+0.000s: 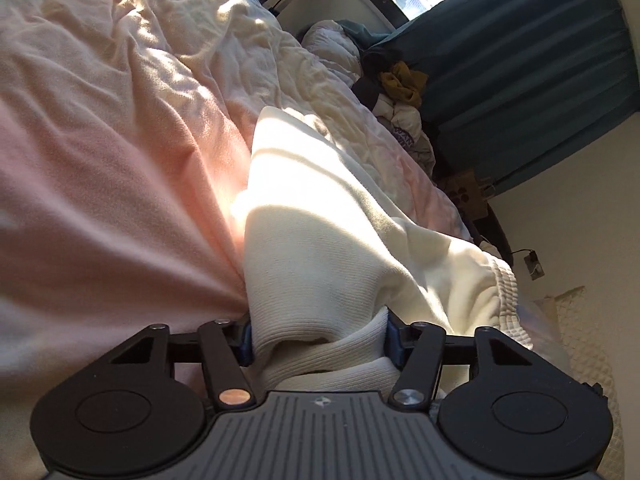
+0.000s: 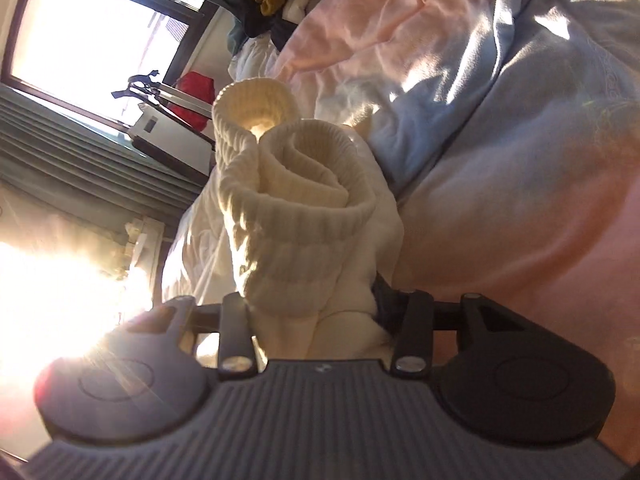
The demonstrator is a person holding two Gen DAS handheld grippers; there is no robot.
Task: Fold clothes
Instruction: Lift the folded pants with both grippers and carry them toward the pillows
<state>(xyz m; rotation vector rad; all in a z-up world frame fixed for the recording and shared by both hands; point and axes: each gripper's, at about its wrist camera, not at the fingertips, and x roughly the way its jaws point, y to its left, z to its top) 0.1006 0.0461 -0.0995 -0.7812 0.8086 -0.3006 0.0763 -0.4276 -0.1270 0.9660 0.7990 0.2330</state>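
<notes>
2 grippers' jaws clamp cream sweatpants (image 1: 320, 216); purple print unreadable.

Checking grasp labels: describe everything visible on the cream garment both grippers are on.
The cream garment is a thick knit, likely sweatpants, with ribbed cuffs and a gathered elastic band. It lies rumpled on the pink bedding, partly sunlit. The left gripper pinches a ribbed fold between its blue pads; the right gripper clamps bunched fabric below two open cuffs that stand up side by side. Nothing else touches it.
</notes>
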